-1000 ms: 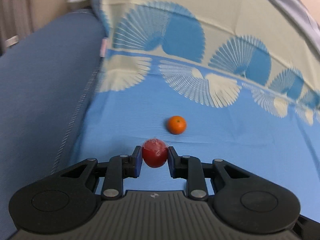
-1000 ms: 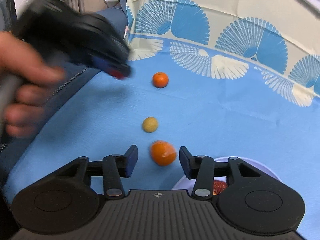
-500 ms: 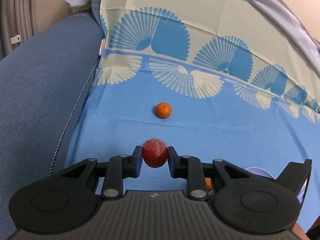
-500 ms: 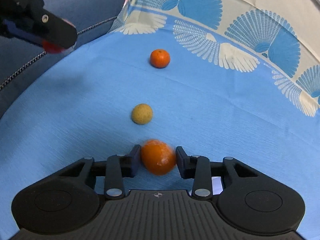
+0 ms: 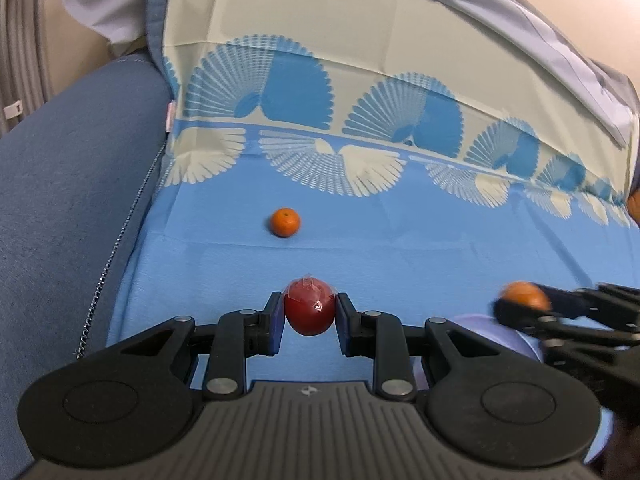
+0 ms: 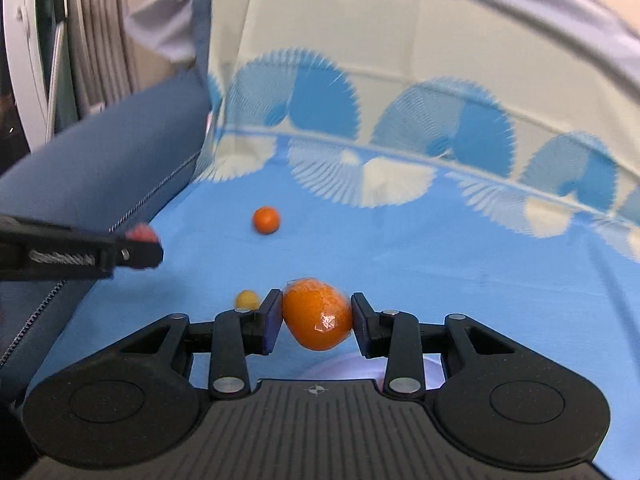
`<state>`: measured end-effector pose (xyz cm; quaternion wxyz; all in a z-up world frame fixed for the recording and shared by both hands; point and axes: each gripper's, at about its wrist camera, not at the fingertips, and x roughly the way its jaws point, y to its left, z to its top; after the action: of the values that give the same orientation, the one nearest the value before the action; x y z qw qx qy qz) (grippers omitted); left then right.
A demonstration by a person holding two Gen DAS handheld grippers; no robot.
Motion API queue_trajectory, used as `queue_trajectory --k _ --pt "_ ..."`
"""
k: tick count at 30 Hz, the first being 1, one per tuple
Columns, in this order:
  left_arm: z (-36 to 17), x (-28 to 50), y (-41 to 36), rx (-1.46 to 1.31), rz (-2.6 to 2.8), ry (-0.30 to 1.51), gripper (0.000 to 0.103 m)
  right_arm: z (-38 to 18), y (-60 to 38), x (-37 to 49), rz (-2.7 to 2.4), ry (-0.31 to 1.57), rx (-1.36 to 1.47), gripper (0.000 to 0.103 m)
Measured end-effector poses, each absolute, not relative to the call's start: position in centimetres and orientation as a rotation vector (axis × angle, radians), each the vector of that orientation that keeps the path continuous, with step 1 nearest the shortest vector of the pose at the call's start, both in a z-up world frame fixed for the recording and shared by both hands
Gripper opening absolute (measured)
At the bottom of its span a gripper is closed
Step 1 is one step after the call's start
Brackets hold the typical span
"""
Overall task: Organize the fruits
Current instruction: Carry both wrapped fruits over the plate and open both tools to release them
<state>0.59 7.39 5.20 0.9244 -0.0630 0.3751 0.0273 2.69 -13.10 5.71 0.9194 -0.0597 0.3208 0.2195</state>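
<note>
My left gripper point(image 5: 309, 314) is shut on a red fruit point(image 5: 310, 306) wrapped in clear film, held above the blue cloth point(image 5: 400, 264). My right gripper point(image 6: 314, 320) is shut on a wrapped orange point(image 6: 317, 314), lifted over a pale plate point(image 6: 344, 366). The same orange point(image 5: 525, 294) and plate point(image 5: 508, 338) show at the right of the left wrist view. A small orange point(image 5: 285, 222) lies farther back on the cloth, also in the right wrist view point(image 6: 266, 220). A small yellow fruit point(image 6: 247, 299) lies just left of my right gripper's left finger.
The cloth covers a sofa seat; its fan-patterned part point(image 5: 360, 80) climbs the backrest. A dark blue armrest point(image 5: 68, 184) with a chain trim borders the left side. The left gripper point(image 6: 136, 248) crosses the left of the right wrist view.
My right gripper closed on the orange and lifted it off the cloth over the plate. My left gripper, still holding the red fruit, drew back and rose.
</note>
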Motion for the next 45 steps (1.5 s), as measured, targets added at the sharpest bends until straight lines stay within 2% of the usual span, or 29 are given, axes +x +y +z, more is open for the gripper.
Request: queue_trajectory --k 6,19,33,45 --pt "4.7 -1.2 4.5 -0.072 0.018 0.777 0.029 4.8 -18.7 -0.3 0.369 0.681 -0.021 0.039" --pt "3.7 -1.5 2.4 0.009 -0.016 0.796 0.03 2.6 -23.2 -1.4 0.283 0.712 0.006 0.039" --pt "0.2 -1.9 -4.2 0.126 -0.265 0.852 0.03 1.5 -22.4 -0.1 0.289 0.733 -0.014 0.039" --pt "-1.6 -1.1 -6.1 0.208 -0.306 0.877 0.03 1.0 -21.7 0.3 0.3 0.738 -0.044 0.039"
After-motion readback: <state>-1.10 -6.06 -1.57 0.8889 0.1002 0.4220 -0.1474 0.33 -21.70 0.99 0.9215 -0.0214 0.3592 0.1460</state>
